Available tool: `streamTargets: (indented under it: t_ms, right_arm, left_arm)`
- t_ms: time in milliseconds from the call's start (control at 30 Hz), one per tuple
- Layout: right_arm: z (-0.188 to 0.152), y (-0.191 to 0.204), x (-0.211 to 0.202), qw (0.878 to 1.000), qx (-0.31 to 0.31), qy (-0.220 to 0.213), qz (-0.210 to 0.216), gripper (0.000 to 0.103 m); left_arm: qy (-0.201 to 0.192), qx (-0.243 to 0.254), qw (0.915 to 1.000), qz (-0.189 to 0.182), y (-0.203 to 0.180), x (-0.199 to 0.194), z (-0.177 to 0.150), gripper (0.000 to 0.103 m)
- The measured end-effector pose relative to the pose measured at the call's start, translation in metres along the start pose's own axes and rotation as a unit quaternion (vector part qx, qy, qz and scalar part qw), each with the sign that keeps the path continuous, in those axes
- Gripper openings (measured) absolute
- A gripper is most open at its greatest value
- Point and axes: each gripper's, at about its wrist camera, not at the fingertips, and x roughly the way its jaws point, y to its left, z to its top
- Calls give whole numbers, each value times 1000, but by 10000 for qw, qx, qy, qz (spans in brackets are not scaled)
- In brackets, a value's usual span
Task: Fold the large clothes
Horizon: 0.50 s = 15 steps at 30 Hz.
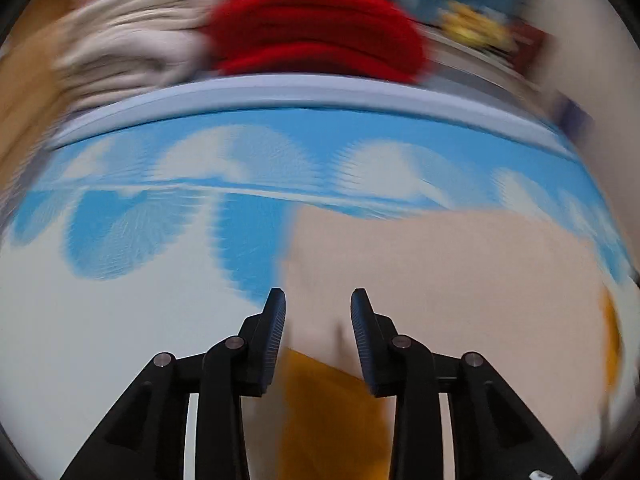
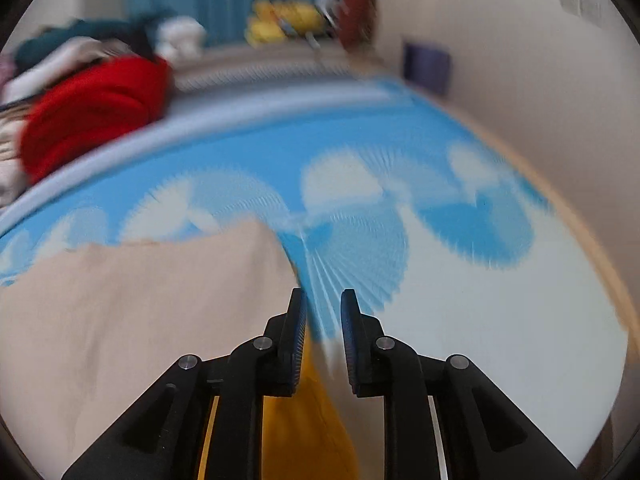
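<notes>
Beige cloth (image 1: pixel 440 280), with mustard fabric (image 1: pixel 332 408) showing at its near edge, is spread flat on the bed (image 1: pixel 120 320), toward the bed's near edge on a blue cloud-print sheet. It is judged soft, light and limp, best taken at its corners or hem. The left tool (image 1: pixel 318 300) is held apart over the cloth's left edge, nothing clamped; the right tool (image 2: pixel 324 300) is likewise parted at its right corner. No containers are seen; a red garment (image 2: pixel 96 112) is piled at the far edge.

We hold our left gripper (image 1: pixel 318 322) angled downward, its jaws parted; our right gripper (image 2: pixel 323 322) also tilts down, jaws slightly apart.
</notes>
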Motion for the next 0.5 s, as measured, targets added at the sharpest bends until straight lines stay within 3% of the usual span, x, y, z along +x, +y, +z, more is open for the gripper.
streamTargets:
  t_ms: [33, 67, 133, 200, 267, 300, 333, 400, 500]
  right_arm:
    - [-3, 4, -10, 9992, -190, -28, 363, 19]
    - [-9, 9, -15, 9961, -413, 108, 772, 19]
    - [-28, 20, -14, 9853, -946, 565, 1309, 19]
    - [-58, 31, -3, 9712, -1588, 1224, 1287, 19]
    - [-88, 30, 18, 9545, -2015, 1957, 999, 19]
    - [-101, 25, 26, 9485, -2189, 2153, 779, 19]
    - [-103, 17, 25, 9498, -2174, 2116, 756, 19]
    - [-93, -1, 15, 9600, -1683, 2109, 751, 18]
    - [-81, -4, -16, 9682, -1508, 1646, 1130, 18]
  left_arm:
    - [343, 326, 9976, -514, -12, 5, -10, 31]
    - [589, 615, 9936, -741, -22, 10, -20, 31]
    - [993, 1215, 9838, -862, -41, 22, -44, 32]
    - [1386, 1794, 9725, -543, -50, 37, -70, 36]
    - [1727, 2120, 9618, 113, -38, 53, -96, 36]
    - [1747, 2081, 9622, 197, -33, 52, -98, 36]
    - [1716, 1925, 9658, 286, -25, 45, -95, 33]
    - [1474, 1712, 9738, 267, -20, 22, -86, 27]
    - [1013, 1760, 9782, -432, -29, -15, -88, 26]
